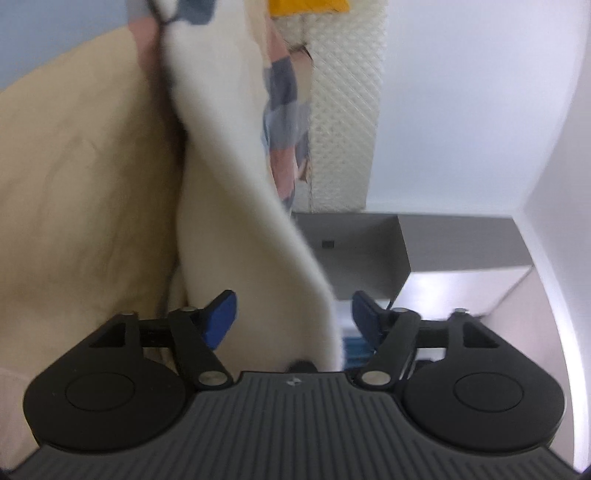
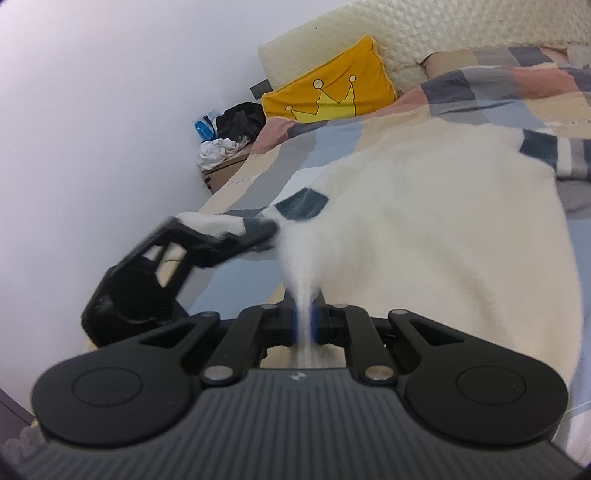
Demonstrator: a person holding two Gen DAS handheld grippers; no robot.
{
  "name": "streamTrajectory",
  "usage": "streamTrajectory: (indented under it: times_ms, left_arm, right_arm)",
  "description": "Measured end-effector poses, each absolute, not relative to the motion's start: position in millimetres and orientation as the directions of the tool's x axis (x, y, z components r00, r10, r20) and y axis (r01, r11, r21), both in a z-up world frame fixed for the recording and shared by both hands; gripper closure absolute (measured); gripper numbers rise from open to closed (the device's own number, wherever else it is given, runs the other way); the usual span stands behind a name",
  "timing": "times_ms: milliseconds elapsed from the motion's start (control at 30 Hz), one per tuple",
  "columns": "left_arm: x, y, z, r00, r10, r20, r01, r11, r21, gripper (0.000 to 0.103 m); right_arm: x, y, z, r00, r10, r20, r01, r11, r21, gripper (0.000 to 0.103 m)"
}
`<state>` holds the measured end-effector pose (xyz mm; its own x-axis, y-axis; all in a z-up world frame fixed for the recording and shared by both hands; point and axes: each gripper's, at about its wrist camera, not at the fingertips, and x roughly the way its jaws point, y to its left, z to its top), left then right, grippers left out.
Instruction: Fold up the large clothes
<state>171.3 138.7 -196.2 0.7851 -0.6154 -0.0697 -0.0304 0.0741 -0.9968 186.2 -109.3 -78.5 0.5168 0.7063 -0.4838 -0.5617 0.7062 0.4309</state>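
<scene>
White walls and a checked bedspread (image 2: 369,125) frame the scene. A cream garment (image 2: 424,221) is draped over the bed, pinched in the right gripper (image 2: 303,321). The left gripper (image 1: 293,317) is spread wide, cloth hanging loosely between its pads. Unsupported, that side could sag and spoil the fold.

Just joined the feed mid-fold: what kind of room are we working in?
Most likely a bedroom: a bed with a checked duvet, a yellow crown cushion against a quilted headboard, and a cluttered box beside it.

Garment (image 2: 424,229) lies on the bed (image 2: 258,177), pillow (image 2: 332,92) behind it
</scene>
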Motion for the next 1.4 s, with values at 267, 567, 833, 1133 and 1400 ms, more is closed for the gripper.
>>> streamTrajectory:
  times_ms: [267,567,833,1133,1400]
  left_arm:
    - [184,126,-198,0.723,-0.643,-0.254,-0.138,0.226,-0.964,0.051]
    - [165,161,-159,0.680,-0.577,-0.453,-0.209,0.439,-0.874,0.088]
    - [166,200,-162,0.525,-0.393,-0.755,-0.467,0.609,-0.641,0.090]
    - [182,209,-205,0.421,-0.325,-0.847,-0.554,0.648,-0.523,0.092]
    - [186,193,-177,0.401,-0.265,-0.877,-0.509,0.731,-0.454,0.057]
  right_arm:
    - [167,-83,-85,0.491,0.694,-0.526,-0.638,0.698,0.325,0.092]
    - [152,-51,-89,0.413,0.722,-0.555,-0.729,0.628,0.273,0.092]
    - [163,0,-123,0.297,0.727,-0.620,-0.741,0.585,0.331,0.092]
    - [178,-15,-162,0.227,0.711,-0.666,-0.611,0.636,0.471,0.090]
    - [166,-60,-134,0.312,0.712,-0.629,-0.598,0.662,0.452,0.073]
